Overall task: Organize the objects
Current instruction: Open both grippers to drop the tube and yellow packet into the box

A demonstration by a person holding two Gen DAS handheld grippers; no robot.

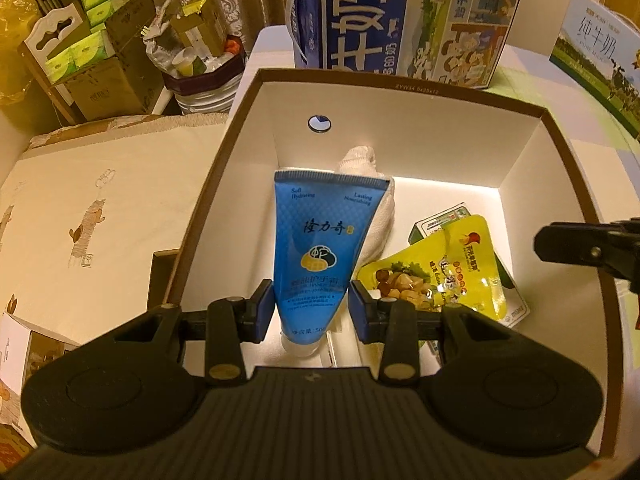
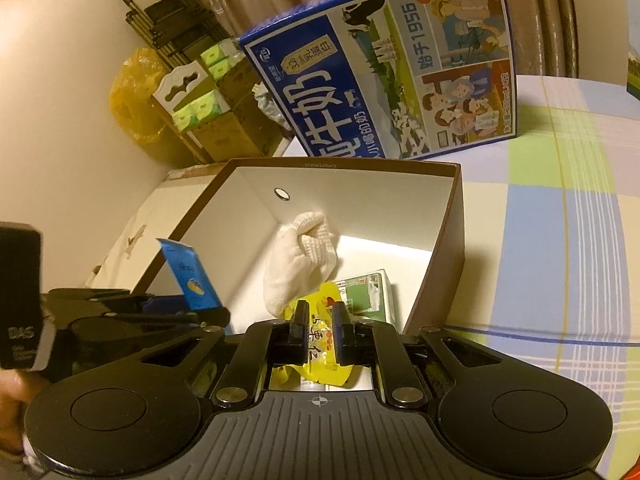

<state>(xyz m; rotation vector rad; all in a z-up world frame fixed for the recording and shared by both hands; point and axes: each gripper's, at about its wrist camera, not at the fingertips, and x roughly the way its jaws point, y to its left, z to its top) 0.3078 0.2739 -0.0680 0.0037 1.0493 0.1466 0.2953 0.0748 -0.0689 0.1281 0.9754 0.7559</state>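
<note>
Blue tube (image 1: pixel 310 256) between left tool (image 1: pixel 311 312) pads, over box (image 1: pixel 400 90)

Sock (image 1: pixel 370 196), pouch (image 1: pixel 448 272) inside box (image 1: pixel 400 92)

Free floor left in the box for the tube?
Bare floor along the box's far wall, right of the white cloth and behind the green carton. Near-right is crowded: yellow pouch over the carton. Left gripper holds the blue tube.
</note>
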